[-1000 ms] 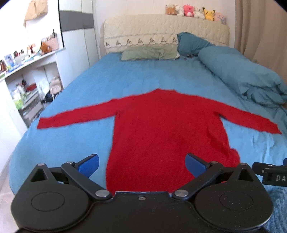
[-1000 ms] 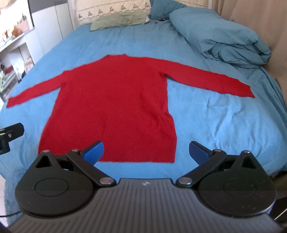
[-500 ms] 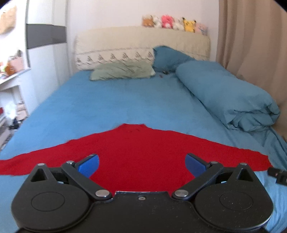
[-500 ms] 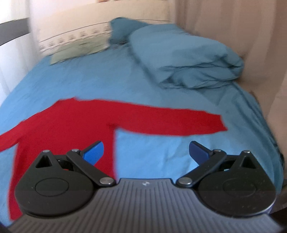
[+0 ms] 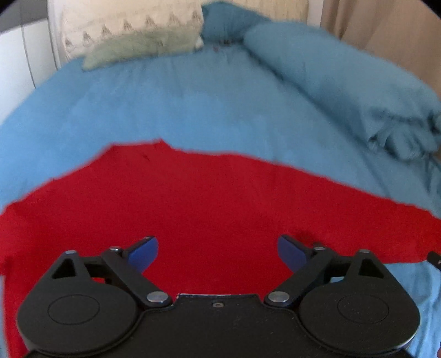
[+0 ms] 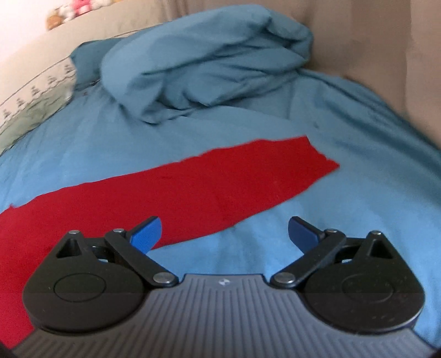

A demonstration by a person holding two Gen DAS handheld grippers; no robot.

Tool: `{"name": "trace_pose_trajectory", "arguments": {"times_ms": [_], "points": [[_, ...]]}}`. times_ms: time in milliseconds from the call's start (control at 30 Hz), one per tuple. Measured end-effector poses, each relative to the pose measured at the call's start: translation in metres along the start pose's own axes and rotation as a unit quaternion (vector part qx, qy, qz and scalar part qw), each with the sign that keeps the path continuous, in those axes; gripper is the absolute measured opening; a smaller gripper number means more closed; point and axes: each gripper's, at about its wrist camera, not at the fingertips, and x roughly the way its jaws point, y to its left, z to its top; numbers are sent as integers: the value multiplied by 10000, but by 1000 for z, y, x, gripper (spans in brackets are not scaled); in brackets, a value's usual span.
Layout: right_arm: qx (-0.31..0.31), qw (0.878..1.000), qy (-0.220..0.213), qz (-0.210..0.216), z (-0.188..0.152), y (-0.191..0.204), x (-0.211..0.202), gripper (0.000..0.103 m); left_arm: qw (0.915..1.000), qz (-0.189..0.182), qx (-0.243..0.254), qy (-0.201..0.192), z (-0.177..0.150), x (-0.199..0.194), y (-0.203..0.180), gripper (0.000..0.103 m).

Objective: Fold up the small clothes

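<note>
A red long-sleeved sweater [image 5: 209, 203] lies flat on the blue bed sheet [image 5: 165, 104]. My left gripper [image 5: 217, 253] is open and empty, close above the sweater's upper body below the neckline. In the right wrist view the sweater's right sleeve [image 6: 209, 187] stretches out to its cuff at the right. My right gripper [image 6: 224, 232] is open and empty, low over the sleeve's near edge, with its left finger over the red cloth and its right finger over the sheet.
A rolled blue duvet [image 6: 209, 66] lies along the bed's right side, also in the left wrist view [image 5: 344, 82]. A green pillow [image 5: 143, 46] and a cream headboard [image 5: 124, 19] stand at the far end. A beige curtain [image 6: 386, 41] hangs on the right.
Both grippers have moved forward and down over the sweater. The left went from the hem to the upper body, the right swung right toward the right sleeve. Both stayed open.
</note>
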Motion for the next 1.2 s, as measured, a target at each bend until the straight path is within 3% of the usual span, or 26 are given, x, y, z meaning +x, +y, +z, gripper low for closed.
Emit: {"name": "trace_pose_trajectory", "arguments": {"times_ms": [100,267,333,433,467,500,567,600,667,767,867,1000,1100,1200], "points": [[216,9997,12,-64,-9,-8,29,103,9993,-205,-150,260,-6,31,0,94],[684,9974,-131,-182,-12,-19,71,101,9990,-7,-62,438,-11,61,3,95],[833,9958,-335,-194,-10,-21,75,94,9988,13,-49,481,-11,65,7,96],[925,9936,-464,-450,-3,-22,82,70,9991,47,-19,433,-14,66,15,96],[954,9930,-491,-495,0,-23,83,59,9991,46,-23,419,-16,64,19,96],[980,9926,-501,-511,3,-25,85,41,9991,46,-17,414,-16,63,22,96],[1014,9923,-480,-517,9,-28,89,25,9991,109,27,417,-19,60,34,96],[1003,9928,-432,-487,14,-28,91,20,9990,167,37,422,-21,58,41,96],[927,9939,-431,-402,23,-22,87,20,9987,257,-29,441,-20,55,55,96],[709,9954,-637,89,42,6,66,20,9982,272,-330,410,-18,44,86,96],[324,9927,-873,767,60,62,39,20,9970,327,-650,275,-11,28,121,96],[-173,9768,-1009,1882,66,162,6,20,9945,579,-876,28,-10,-1,159,96],[-528,9578,-810,2706,47,245,-7,20,9920,807,-972,-63,-14,-16,185,97],[-1008,9429,-489,3136,4,313,-11,20,9901,875,-1095,26,-23,-20,208,97]]}}
